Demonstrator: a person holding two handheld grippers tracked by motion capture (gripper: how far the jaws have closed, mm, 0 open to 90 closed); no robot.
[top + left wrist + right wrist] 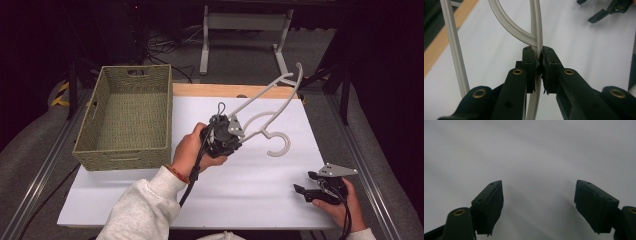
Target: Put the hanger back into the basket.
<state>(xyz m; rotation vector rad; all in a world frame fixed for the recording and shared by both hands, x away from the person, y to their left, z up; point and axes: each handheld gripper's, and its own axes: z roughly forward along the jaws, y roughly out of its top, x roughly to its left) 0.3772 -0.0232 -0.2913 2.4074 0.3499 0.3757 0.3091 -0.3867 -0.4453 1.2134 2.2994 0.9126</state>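
Left tongs (538,63) clamp grey hanger (272,107), long axis up-right; wicker basket (95,132) lies just left. Right tongs (306,182) open, idle on desk (250,195).

High overview; two close gripper views

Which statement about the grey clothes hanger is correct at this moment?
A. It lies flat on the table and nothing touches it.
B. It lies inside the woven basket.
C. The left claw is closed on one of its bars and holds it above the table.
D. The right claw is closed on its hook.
C: in the left gripper view the left claw is clamped on a thin bar of the hanger, which is lifted above the white table in the high view.
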